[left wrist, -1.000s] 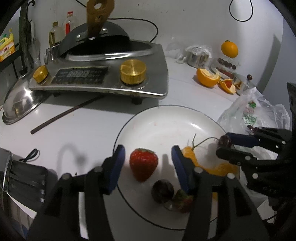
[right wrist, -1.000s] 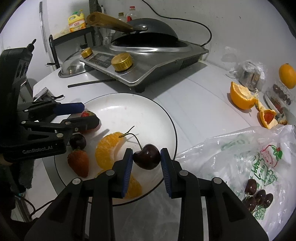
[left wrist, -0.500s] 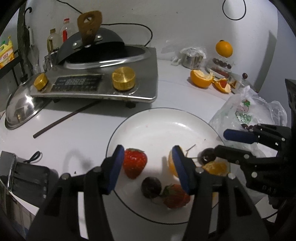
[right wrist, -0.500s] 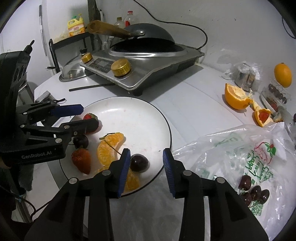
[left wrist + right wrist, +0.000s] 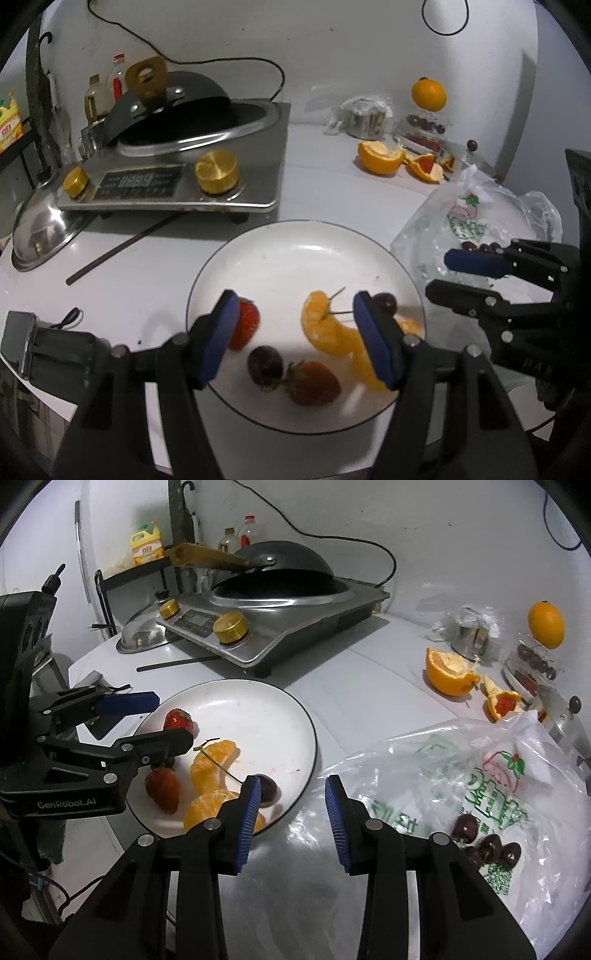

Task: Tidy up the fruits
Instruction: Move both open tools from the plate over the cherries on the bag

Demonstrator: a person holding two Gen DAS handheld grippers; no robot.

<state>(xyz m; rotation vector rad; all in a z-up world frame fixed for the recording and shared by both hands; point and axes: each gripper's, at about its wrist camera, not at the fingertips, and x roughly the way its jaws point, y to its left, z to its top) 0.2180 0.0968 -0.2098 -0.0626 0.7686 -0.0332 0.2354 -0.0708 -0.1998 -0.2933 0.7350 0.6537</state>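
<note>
From the left wrist camera, the left tongs (image 5: 295,341) hang spread over the near half of the round white plate with a thin dark rim (image 5: 295,240), pinching nothing; their jaws have just been opening wider. Between and below the blue pads lie a red strawberry (image 5: 245,325), a dark cherry (image 5: 264,365), a second strawberry (image 5: 314,384) and peeled orange segments (image 5: 325,328). A stemmed dark cherry (image 5: 386,302) rests near the plate's right rim. The right tongs (image 5: 439,273) reach in from the right, over a clear printed plastic bag (image 5: 480,225).

From the right wrist camera, the right tongs (image 5: 291,801) stand spread and empty above the white bench (image 5: 369,686), between plate and bag. The stemmed cherry lies on the plate just beside the left pad. More dark cherries (image 5: 487,840) sit in the bag.
</note>
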